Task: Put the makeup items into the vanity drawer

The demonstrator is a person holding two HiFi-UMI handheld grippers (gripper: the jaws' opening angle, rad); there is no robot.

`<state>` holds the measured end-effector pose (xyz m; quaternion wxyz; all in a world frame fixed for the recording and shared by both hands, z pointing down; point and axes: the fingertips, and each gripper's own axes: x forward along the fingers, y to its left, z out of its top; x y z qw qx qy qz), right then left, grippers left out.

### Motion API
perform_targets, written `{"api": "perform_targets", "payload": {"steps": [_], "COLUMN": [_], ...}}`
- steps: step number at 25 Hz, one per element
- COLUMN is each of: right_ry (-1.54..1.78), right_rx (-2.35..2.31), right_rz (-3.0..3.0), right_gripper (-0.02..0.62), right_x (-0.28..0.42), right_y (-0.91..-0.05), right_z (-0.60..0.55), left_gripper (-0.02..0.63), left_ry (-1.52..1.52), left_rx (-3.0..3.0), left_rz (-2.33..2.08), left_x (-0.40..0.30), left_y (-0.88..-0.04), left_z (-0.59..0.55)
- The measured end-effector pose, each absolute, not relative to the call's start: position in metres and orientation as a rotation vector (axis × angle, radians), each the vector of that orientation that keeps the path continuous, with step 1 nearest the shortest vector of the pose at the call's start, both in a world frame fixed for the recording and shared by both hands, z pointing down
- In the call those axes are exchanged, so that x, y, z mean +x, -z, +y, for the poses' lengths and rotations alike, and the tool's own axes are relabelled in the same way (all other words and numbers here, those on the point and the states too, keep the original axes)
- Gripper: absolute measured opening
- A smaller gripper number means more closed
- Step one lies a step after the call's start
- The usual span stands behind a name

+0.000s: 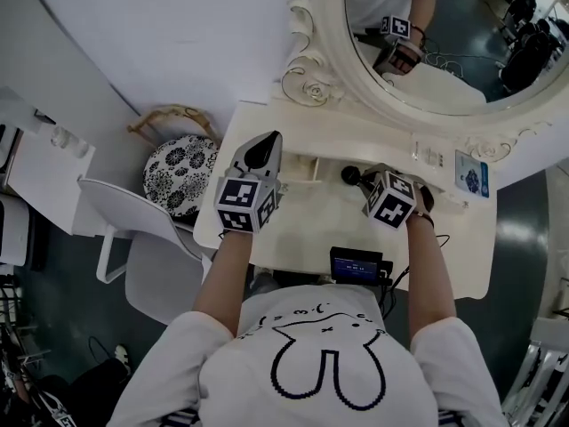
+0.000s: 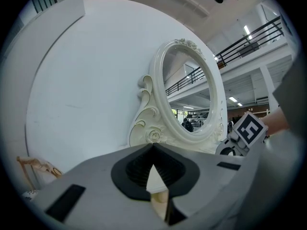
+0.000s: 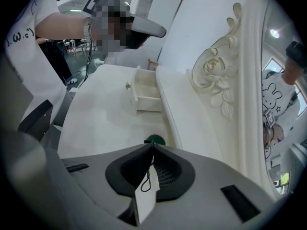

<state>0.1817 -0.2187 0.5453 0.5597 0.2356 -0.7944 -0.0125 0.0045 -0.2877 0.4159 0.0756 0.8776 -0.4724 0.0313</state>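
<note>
Person (image 1: 320, 363) in a white T-shirt stands at a cream vanity, one tool in each hand, both over the tabletop (image 1: 311, 225).

Right hand-held gripper (image 1: 366, 179): pitched steeply down, right of centre. In the right gripper view its jaws are drawn together at the tips (image 3: 152, 145). A makeup item (image 3: 155, 139) with a dark green rounded head sits right at those tips, and a small dark part of it is pinched where the jaws meet. The head view shows the same item (image 1: 350, 175) as a dark round knob at the gripper's nose, close to the raised back ledge. Whether it is clear of the tabletop, I cannot tell.

Left hand-held gripper (image 1: 269, 142): roughly level, aimed at the oval mirror (image 2: 189, 95). Its jaws are closed tip to tip (image 2: 153, 146) and grip nothing.

Vanity drawer (image 1: 300, 169): small and pulled out of the back ledge. It lies between the two grippers, just beside the left one's tips. In the right gripper view it stands open (image 3: 145, 96) beyond the makeup item and apart from it. Its contents are not visible.

Also noted: a black device (image 1: 356, 262) at the near tabletop edge and a patterned round stool (image 1: 180, 173) left of the vanity.
</note>
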Motion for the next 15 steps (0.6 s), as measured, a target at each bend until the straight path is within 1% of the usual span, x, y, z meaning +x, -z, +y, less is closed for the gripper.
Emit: {"api": "perform_targets", "payload": {"steps": [15], "right_ry": [0.215], "right_rx": [0.703], "right_rz": [-1.855], "right_gripper": [0.003], "right_x": [0.156], "right_y": [-0.494], "right_z": [-0.216], "left_gripper": [0.005], "left_ry": [-0.046], "left_rx": [2.684], "left_rz": [-1.417], "left_x": [-0.022], "left_y": [-0.393], "left_z": [-0.269]}}
